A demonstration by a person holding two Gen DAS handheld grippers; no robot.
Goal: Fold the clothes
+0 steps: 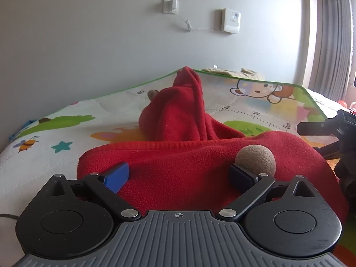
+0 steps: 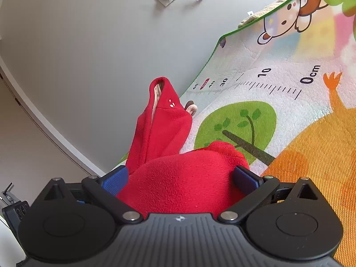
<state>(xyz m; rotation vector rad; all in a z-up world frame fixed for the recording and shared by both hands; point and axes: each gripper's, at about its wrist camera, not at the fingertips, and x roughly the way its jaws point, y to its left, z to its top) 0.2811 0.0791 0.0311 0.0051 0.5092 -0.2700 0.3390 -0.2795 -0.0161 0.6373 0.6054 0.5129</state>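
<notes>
A red fleece garment [image 1: 178, 155] lies bunched on a cartoon play mat [image 1: 55, 133]. Its far part stands up in a peak [image 1: 184, 102]. A tan pom-pom [image 1: 255, 159] sits on the near fold, beside the right-hand pad. My left gripper [image 1: 179, 175] is open wide, its blue pads resting over the near fold without pinching it. In the right wrist view the same garment [image 2: 182, 182] bulges between the wide jaws of my right gripper [image 2: 180, 179], which is open. Beyond it a hood-like peak [image 2: 162, 115] shows pale lining.
The mat [image 2: 289, 111] ends at a green border close to a grey wall. Beige cloth [image 1: 233, 71] lies past the far edge. The right-hand tool's black body [image 1: 329, 129] is at the right edge. A curtain [image 1: 329, 33] hangs at the right.
</notes>
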